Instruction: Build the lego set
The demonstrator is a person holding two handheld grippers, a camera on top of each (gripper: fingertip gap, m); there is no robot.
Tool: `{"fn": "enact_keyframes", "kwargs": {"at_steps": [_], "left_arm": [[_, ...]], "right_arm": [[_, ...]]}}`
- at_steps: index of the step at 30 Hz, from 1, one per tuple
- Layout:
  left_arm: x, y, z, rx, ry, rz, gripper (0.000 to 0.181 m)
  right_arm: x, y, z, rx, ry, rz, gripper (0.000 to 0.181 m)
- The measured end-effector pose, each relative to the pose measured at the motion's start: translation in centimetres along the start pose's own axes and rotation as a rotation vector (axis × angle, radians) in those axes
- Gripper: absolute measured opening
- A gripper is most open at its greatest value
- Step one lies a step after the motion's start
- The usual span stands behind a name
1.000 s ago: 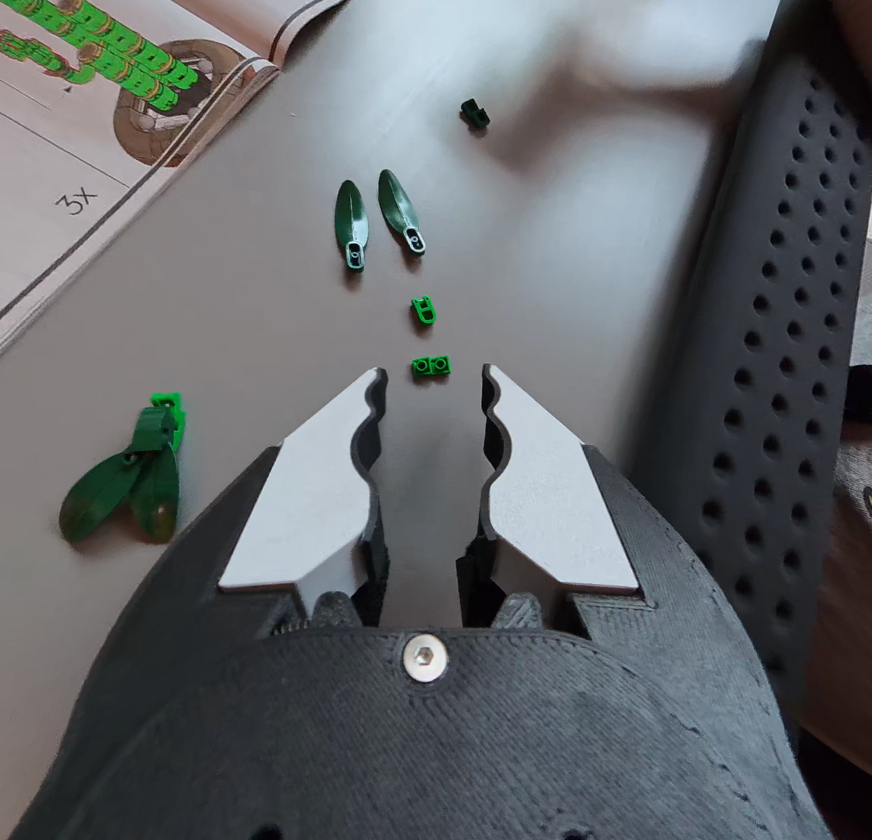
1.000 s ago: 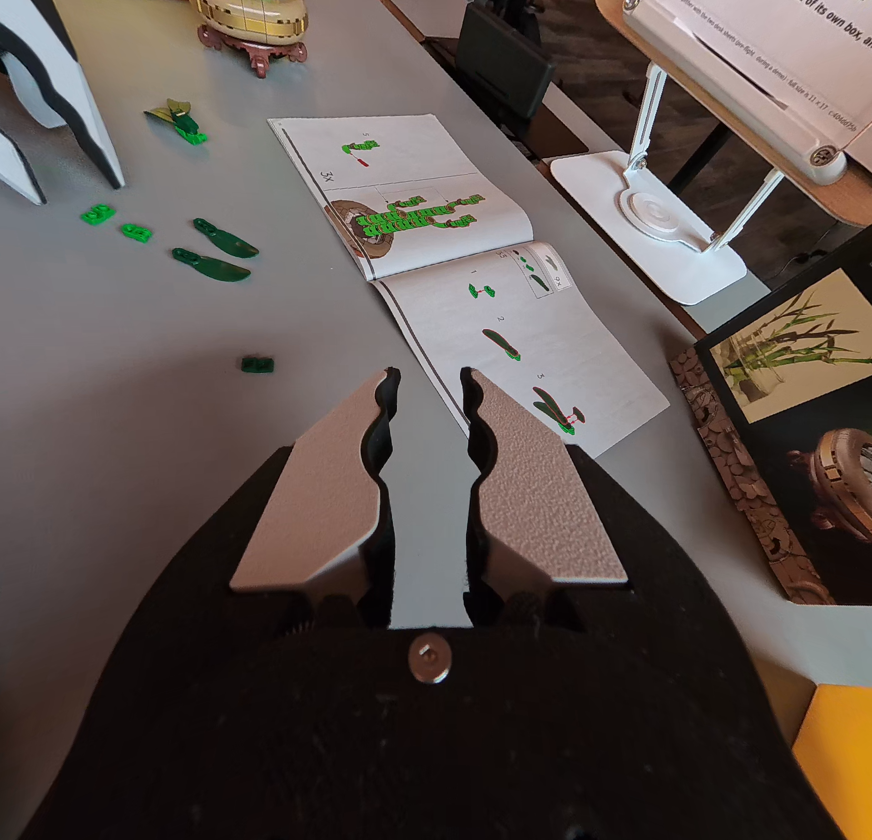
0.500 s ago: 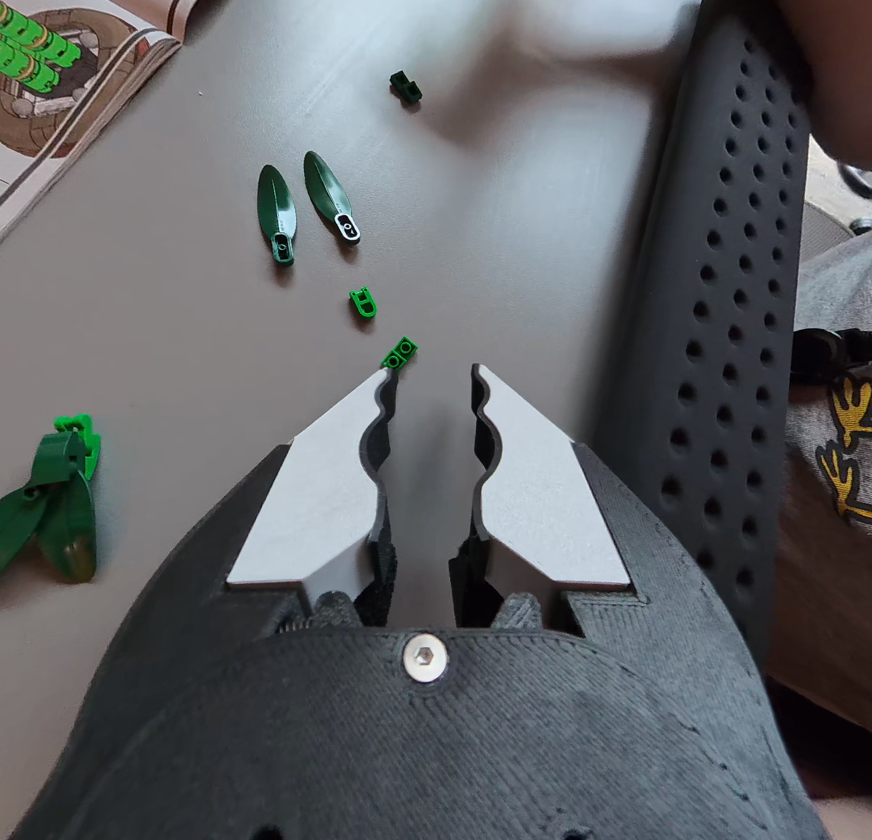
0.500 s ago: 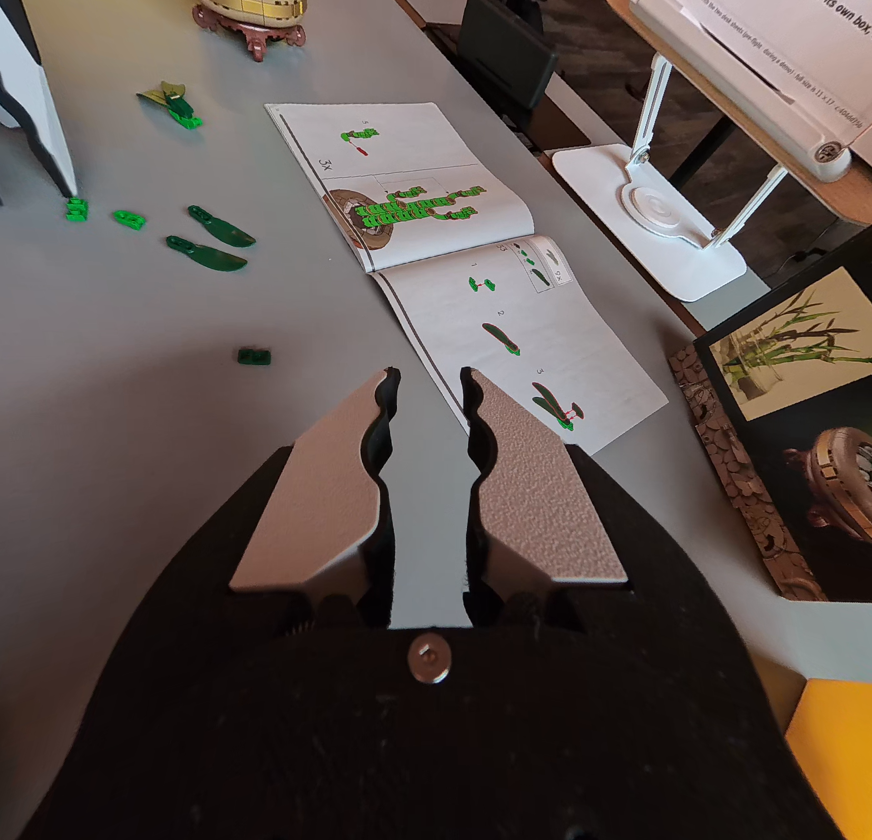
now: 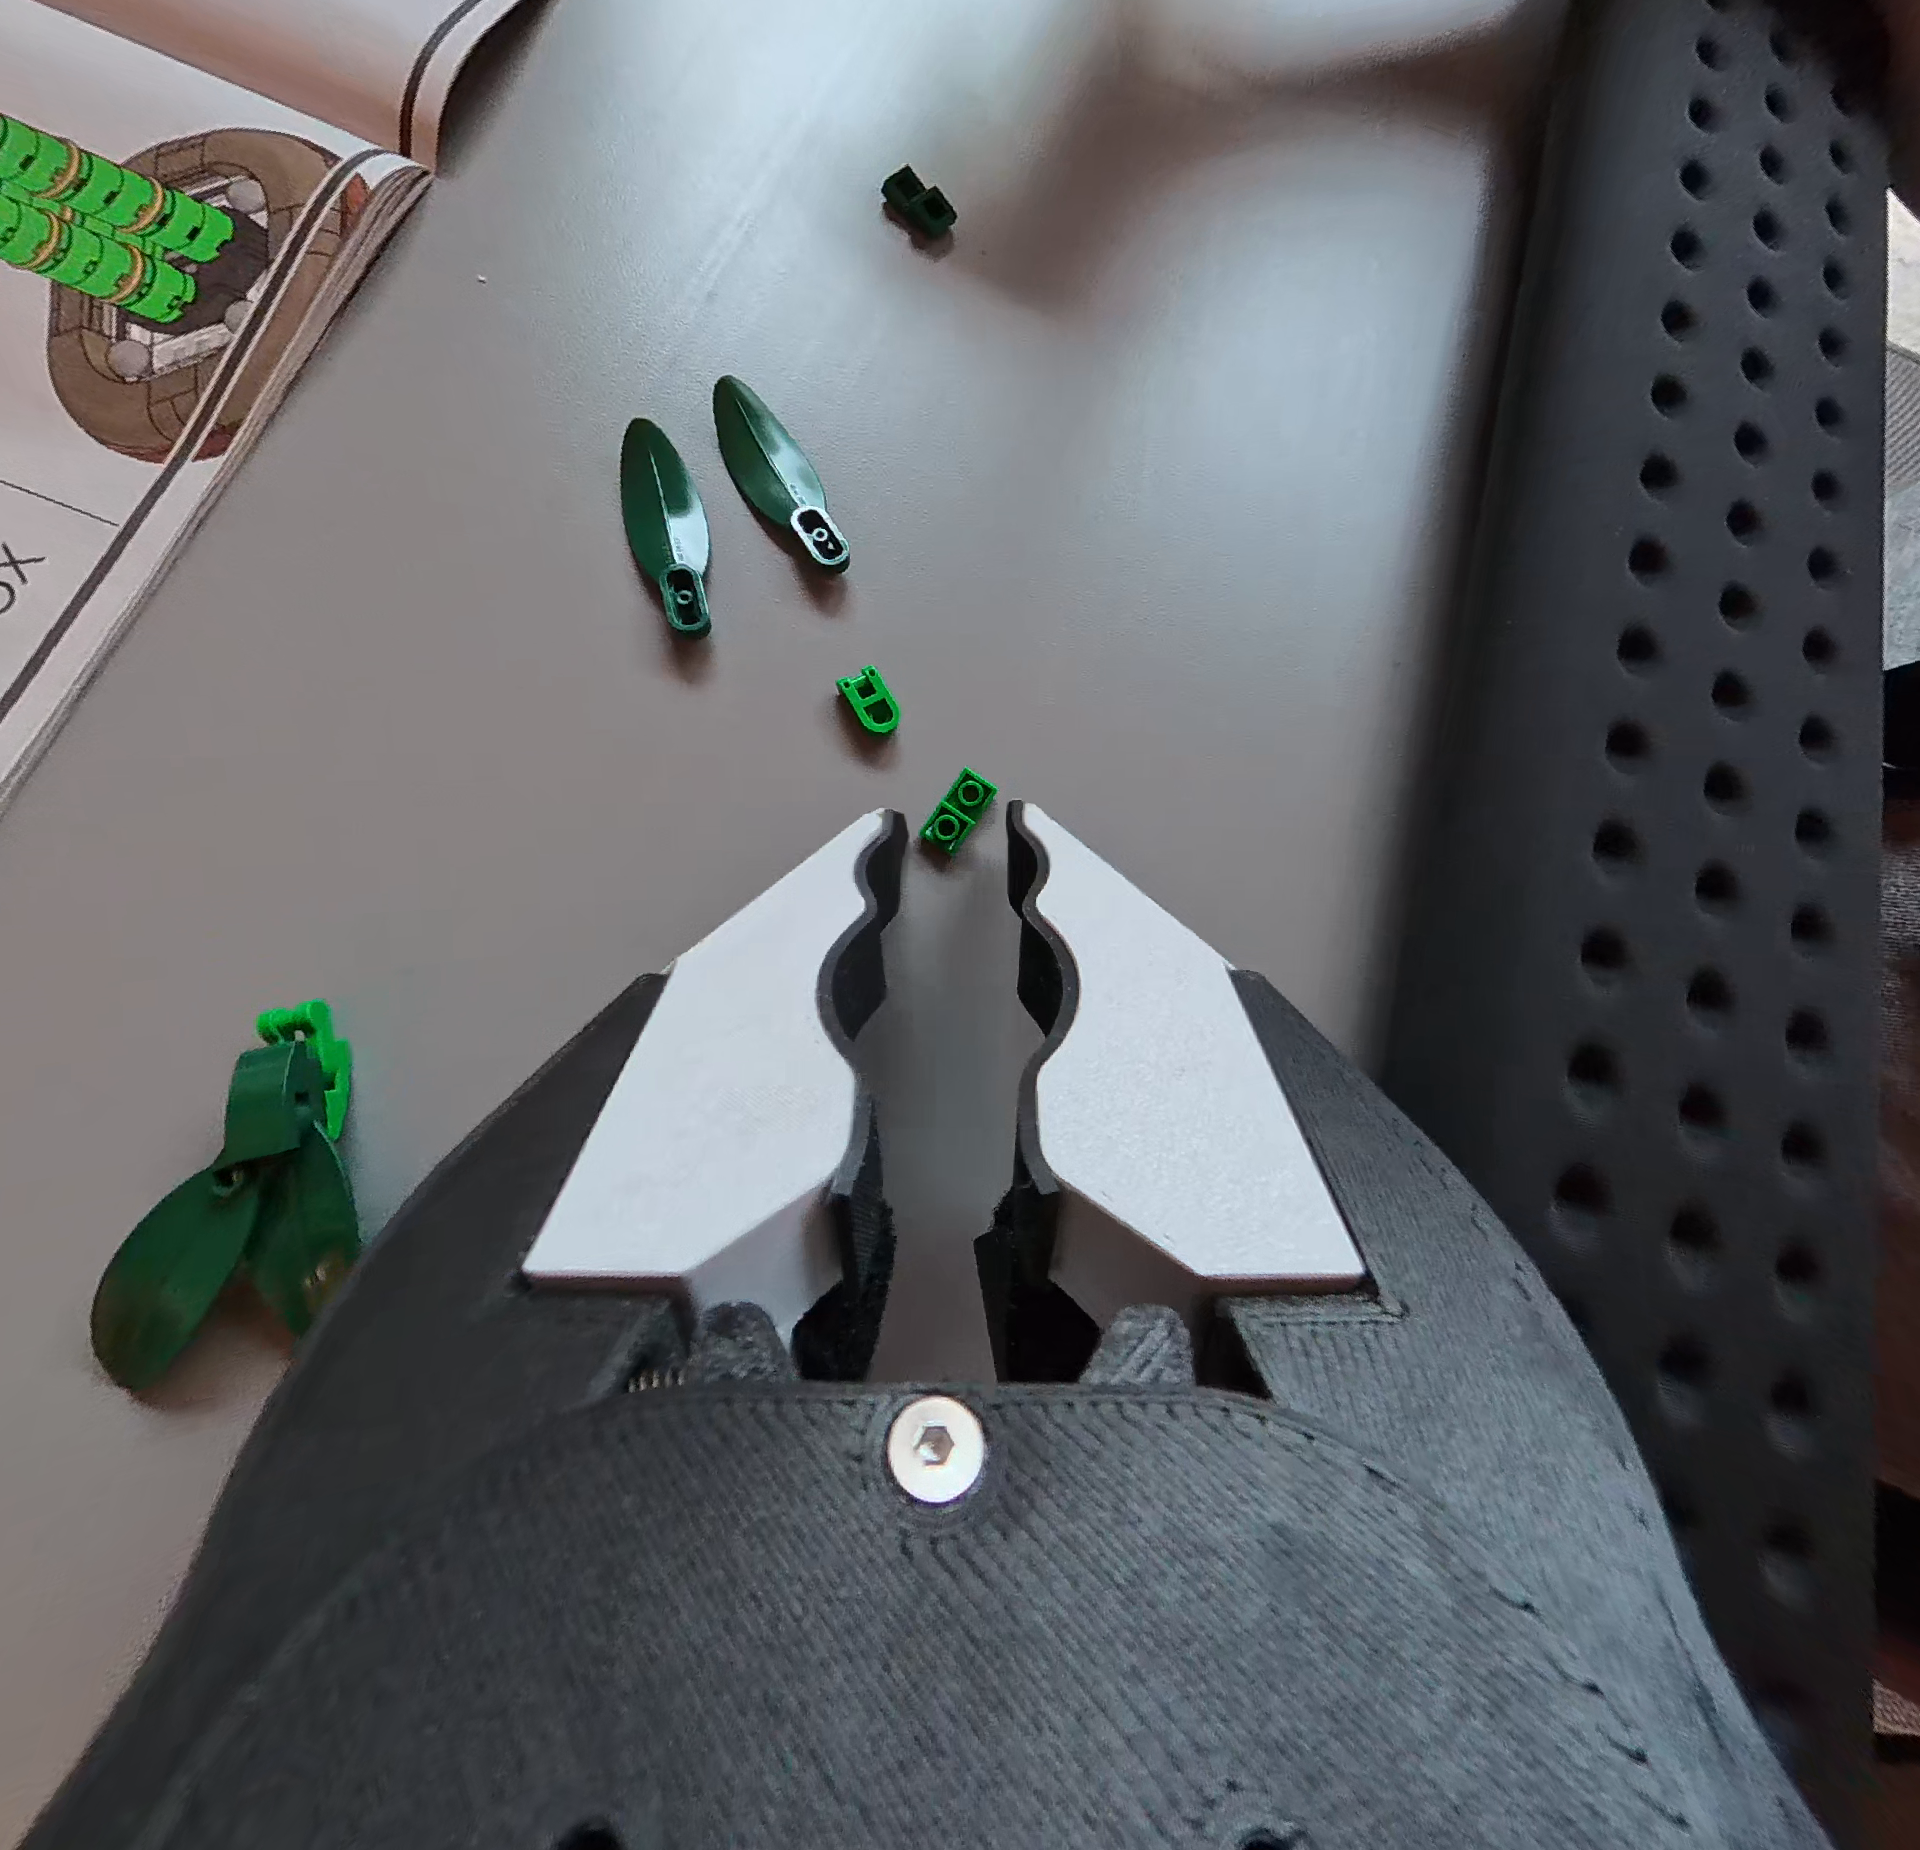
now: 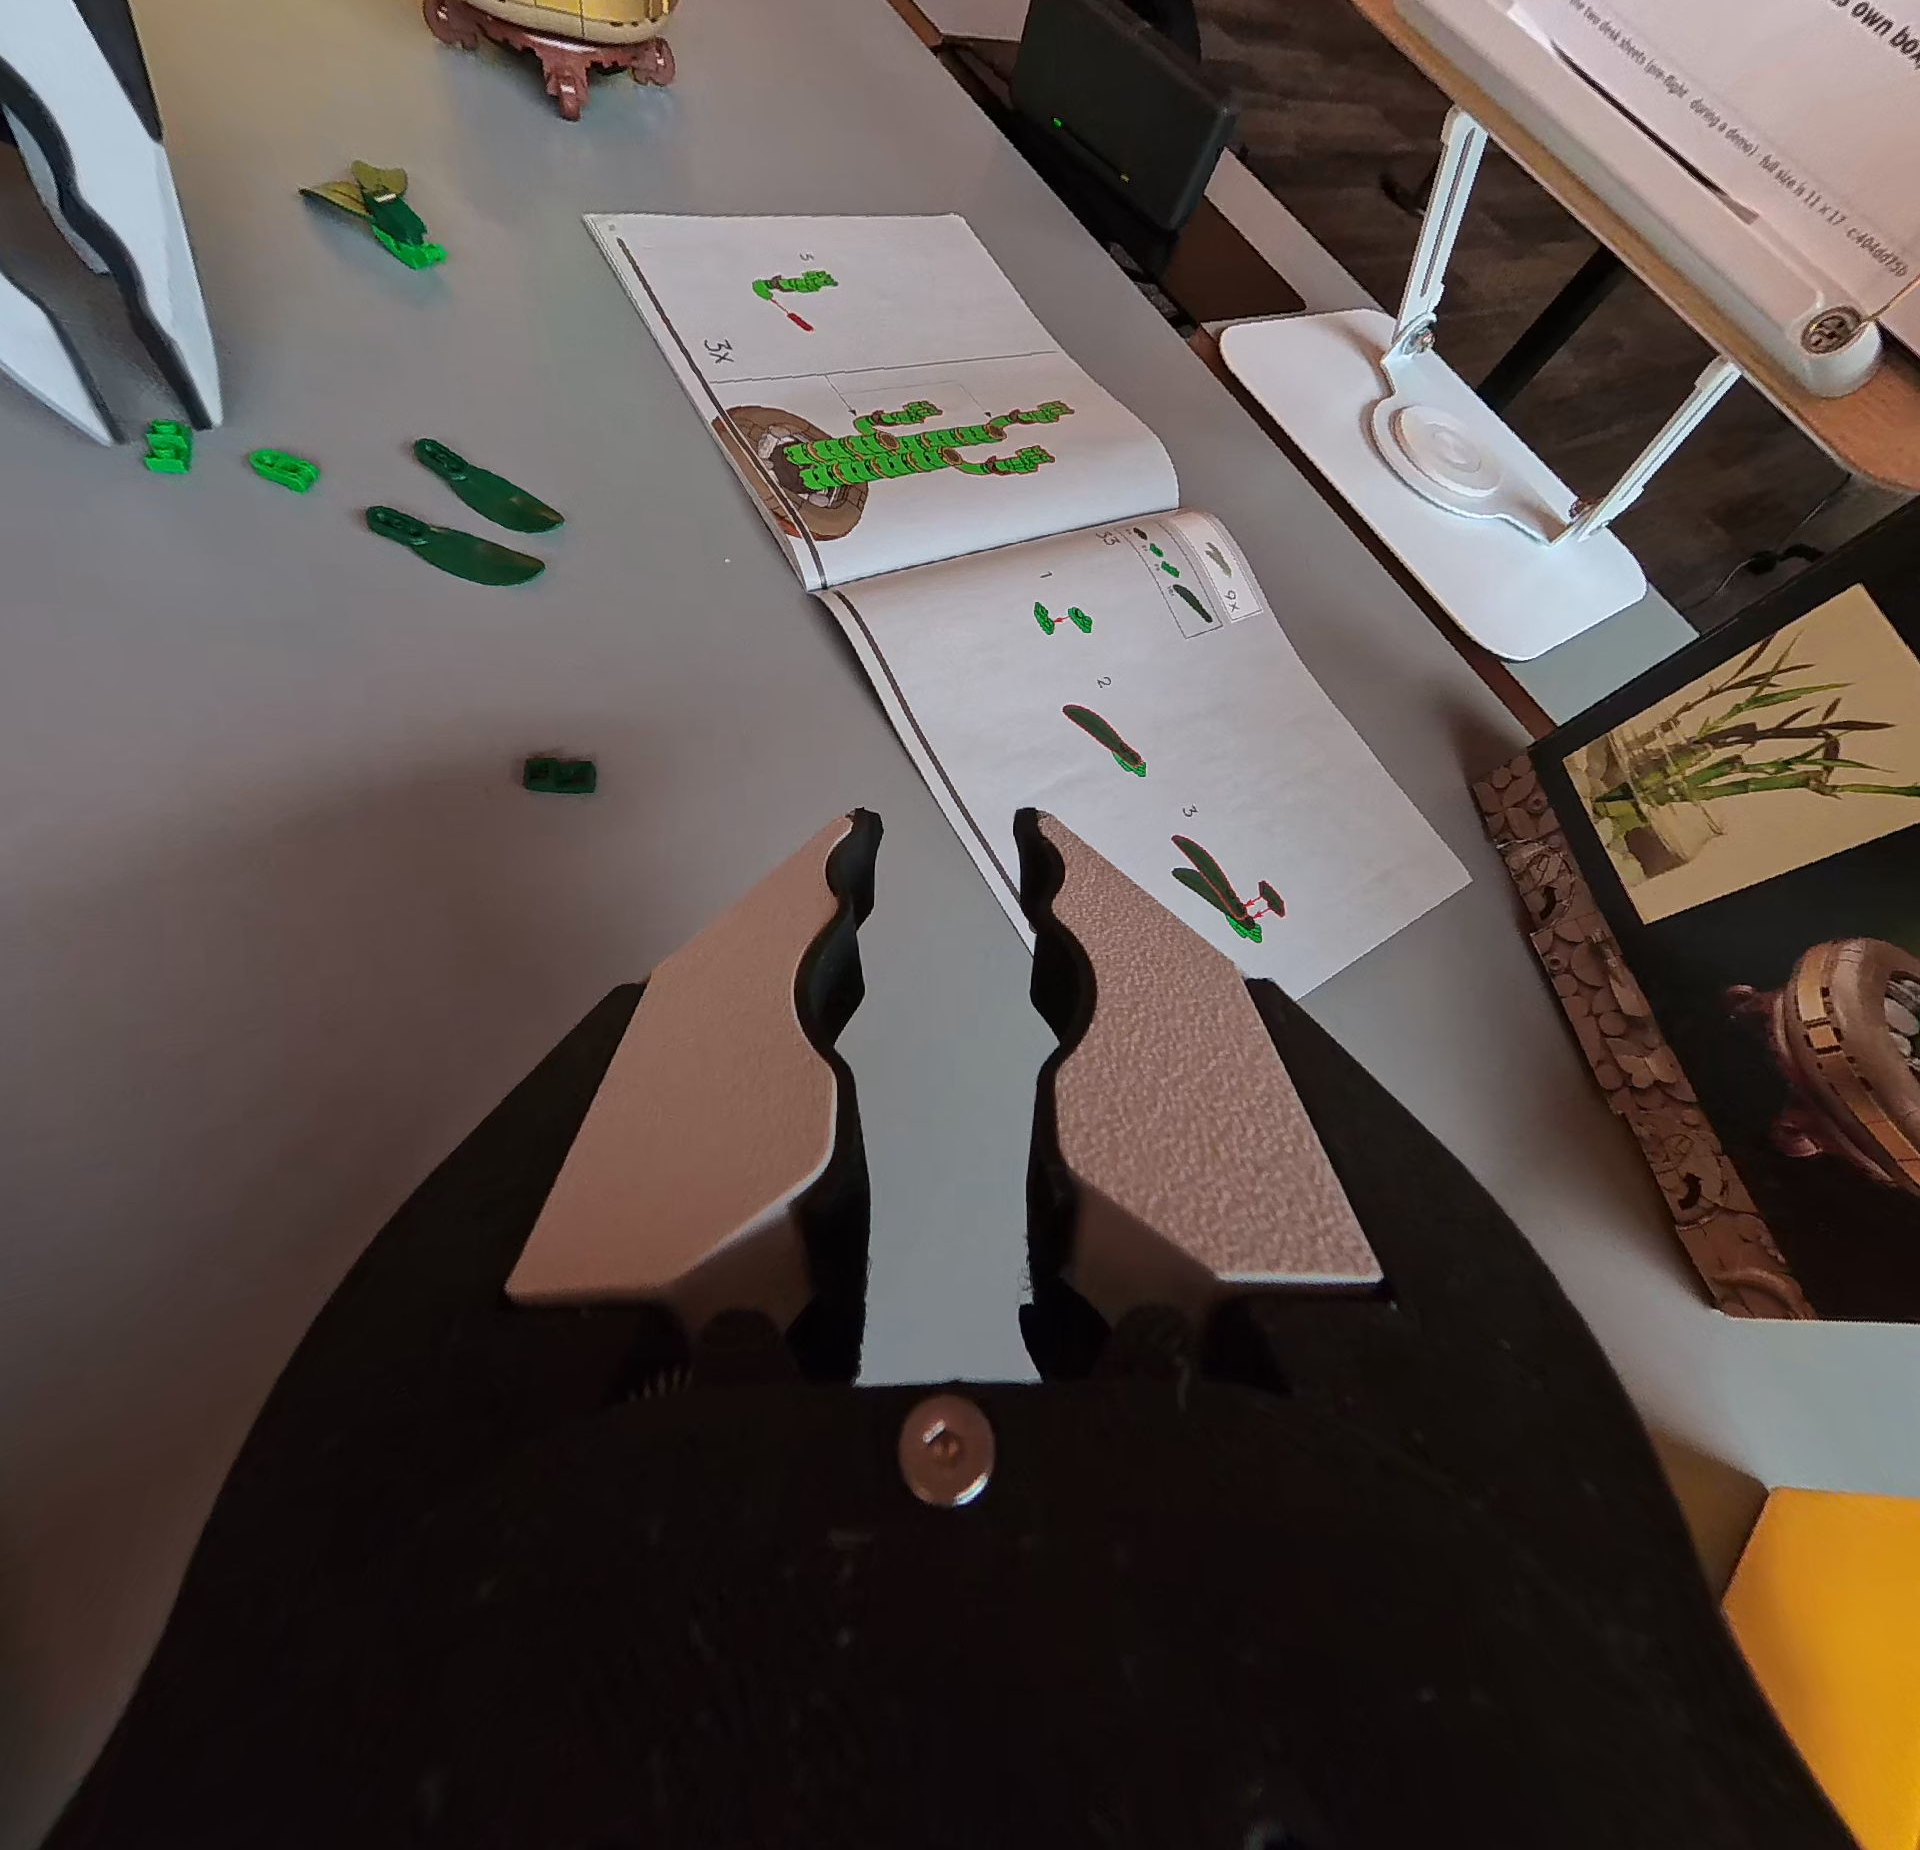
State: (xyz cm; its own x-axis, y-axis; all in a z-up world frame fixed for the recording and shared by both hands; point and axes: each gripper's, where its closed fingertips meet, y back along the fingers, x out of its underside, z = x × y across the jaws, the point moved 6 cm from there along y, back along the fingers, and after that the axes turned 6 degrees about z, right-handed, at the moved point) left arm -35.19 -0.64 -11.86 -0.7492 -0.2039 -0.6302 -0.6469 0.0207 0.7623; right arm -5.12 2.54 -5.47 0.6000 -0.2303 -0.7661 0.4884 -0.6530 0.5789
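- Left wrist view, far left: 1 instruction booklet (image 5: 156, 273), paper, open, cut off by the frame edge.
- 1 built leaf cluster (image 5: 244, 1192): dark green leaves on a bright green clip, lower part hidden behind the gripper body.
- 2 loose dark green leaves (image 5: 665, 512), smooth, pointed ovals, side by side on the grey table (image 5: 1195, 450).
- 3 small pcs: 1 bright green clip (image 5: 871, 701), 1 bright green two-stud plate (image 5: 958, 810), 1 dark green brick (image 5: 917, 203) farther off.
- Left gripper (image 5: 954, 824): jaws apart, tips on either side of the plate, not clamped; contact w/ it can't be told.
- Right: perforated dark chair back (image 5: 1714, 657).
- Right wrist view: right gripper (image 6: 948, 826) jaws apart, nothing between, over the table just beside the booklet edge.
- Top: 1 tan pot model (image 6: 551, 3), cut off.
- Far right: 1 white stand (image 6: 1455, 460), 1 box (image 6: 1766, 927), partly cropped.
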Motion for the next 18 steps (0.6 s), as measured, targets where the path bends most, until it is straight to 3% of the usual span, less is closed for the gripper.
{"fn": "enact_keyframes", "kwargs": {"at_steps": [2,11,14,18], "left_arm": [[0.1,0.0,0.0,-0.013,-0.006,0.007,0.009],[-0.1,0.9,-0.1,-0.040,0.089,-0.049,0.008],[-0.7,1.4,-0.1,0.009,0.174,-0.091,0.008],[-1.1,1.2,-0.2,0.049,0.226,-0.066,0.007]], "right_arm": [[0.0,0.0,0.1,-0.001,0.003,0.000,0.026],[-0.9,-0.6,1.3,-0.066,0.005,-0.042,0.026],[-3.5,-1.7,5.1,-0.208,0.066,-0.153,0.026],[-6.6,-3.7,13.4,-0.400,0.289,-0.247,0.026]]}}
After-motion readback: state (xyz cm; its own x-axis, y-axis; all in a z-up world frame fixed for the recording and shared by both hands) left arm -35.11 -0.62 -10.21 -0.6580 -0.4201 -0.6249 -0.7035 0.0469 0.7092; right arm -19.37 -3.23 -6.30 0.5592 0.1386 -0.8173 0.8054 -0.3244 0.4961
